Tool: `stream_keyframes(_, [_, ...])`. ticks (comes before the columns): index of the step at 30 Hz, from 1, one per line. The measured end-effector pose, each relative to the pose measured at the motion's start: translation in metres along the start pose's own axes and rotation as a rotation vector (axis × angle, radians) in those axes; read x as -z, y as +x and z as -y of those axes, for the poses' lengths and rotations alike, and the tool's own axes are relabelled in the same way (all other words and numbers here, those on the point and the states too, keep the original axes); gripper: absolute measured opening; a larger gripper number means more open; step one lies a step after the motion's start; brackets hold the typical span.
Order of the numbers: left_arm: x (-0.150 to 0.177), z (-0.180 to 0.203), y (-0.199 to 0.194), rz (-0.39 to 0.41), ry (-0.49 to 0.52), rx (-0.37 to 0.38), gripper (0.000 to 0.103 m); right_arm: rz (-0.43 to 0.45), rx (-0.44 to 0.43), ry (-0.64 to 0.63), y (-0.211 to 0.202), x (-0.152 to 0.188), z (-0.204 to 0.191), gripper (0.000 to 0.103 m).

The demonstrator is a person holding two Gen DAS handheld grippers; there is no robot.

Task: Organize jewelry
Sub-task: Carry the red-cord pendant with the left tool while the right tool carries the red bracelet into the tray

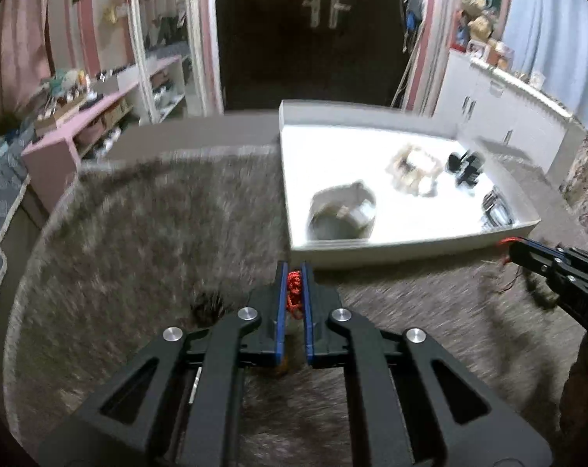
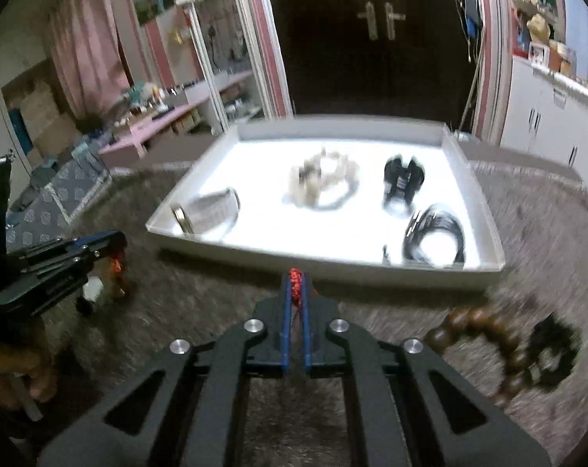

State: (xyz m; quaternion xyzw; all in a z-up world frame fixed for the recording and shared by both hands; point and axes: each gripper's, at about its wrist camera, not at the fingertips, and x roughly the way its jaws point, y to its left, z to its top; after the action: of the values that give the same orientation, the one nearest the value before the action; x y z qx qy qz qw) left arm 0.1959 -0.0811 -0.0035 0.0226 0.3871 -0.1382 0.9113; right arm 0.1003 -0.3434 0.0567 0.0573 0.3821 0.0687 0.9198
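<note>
1. Step in hand, as I judge it: carrying a beaded bracelet with a red cord toward the white tray [image 2: 492, 229], where a grey band, a pale bracelet, a black piece and a black coil already lie apart from one another.
2. The left tongs [image 1: 294, 272], low centre of the left view, are pressed together on a bunch of red cord [image 1: 294, 292]. The right tongs [image 2: 296, 278], low centre of the right view, likewise pinch red cord [image 2: 296, 286].
3. The brown beads [image 2: 484, 330] curve through the lower right of the right view, over the grey fur rug [image 1: 138, 233], just before the tray's near wall. A black tassel-like blur sits beside them; blur hides whether they join.
4. The strand's long axis appears to run left to right between the two tongs, parallel to the tray's near edge, beads sagging at the right.
5. The next move likely calls for lifting both ends over the near wall and lowering into a bare patch, cord kept taut to avoid snagging.
</note>
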Motion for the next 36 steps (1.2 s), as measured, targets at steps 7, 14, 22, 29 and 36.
stream_keyframes(7, [-0.04,0.03,-0.027,0.079,0.033,0.071,0.005,0.07,-0.001,-0.011,-0.031,-0.032,0.02,0.004])
stream_keyframes(14, [-0.069,0.069,-0.009,0.093,0.018,0.17,0.005,0.098,-0.121,0.092,-0.03,-0.06,0.052,0.004])
stream_keyframes(22, [-0.069,0.098,0.045,0.041,-0.002,0.204,0.005,0.055,-0.139,0.09,0.009,-0.065,0.061,0.004])
stream_keyframes(29, [-0.056,0.098,0.088,-0.018,-0.003,0.147,0.005,-0.02,-0.077,0.053,0.057,-0.053,0.058,0.004])
stream_keyframes(36, [-0.049,0.09,0.115,-0.064,-0.017,0.109,0.005,-0.05,0.055,-0.012,0.081,-0.047,0.053,0.004])
